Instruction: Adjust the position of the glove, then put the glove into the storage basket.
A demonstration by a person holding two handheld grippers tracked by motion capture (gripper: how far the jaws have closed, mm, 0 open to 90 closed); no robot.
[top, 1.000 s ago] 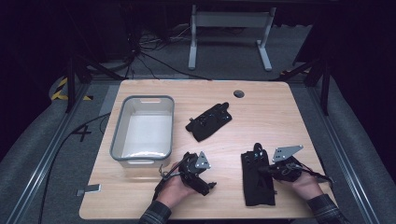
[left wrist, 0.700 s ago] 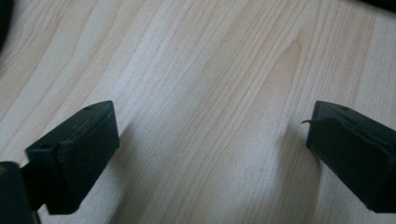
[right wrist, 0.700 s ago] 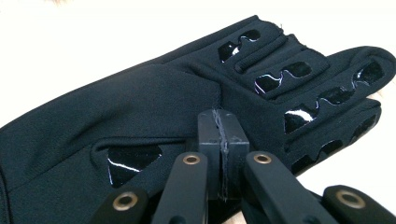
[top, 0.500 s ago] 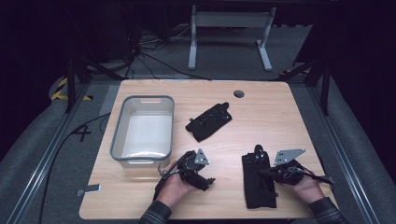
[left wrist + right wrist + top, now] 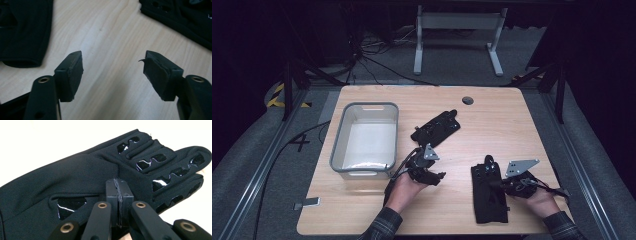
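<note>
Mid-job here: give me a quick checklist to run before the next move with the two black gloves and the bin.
1. Right hand-held gripper shut at near glove: ok; whether fabric is pinched: cannot tell.
2. Left hand-held gripper empty: ok; its jaws have just been closing, nothing between them.
3. Far glove flat on table, untouched: ok.
4. Grey bin upright with open top: ok.
5. Bare table between far glove and bin: ok.

My right gripper [image 5: 118, 195] is blocking the strip of the near glove [image 5: 75, 180] right behind its pressed-together tips, so I cannot tell whether cloth is caught there. That glove's cuff is running off the left edge beyond my gripper. In the left gripper view, the far glove [image 5: 182, 17] is being cropped by the top-right corner, blurred.
</note>
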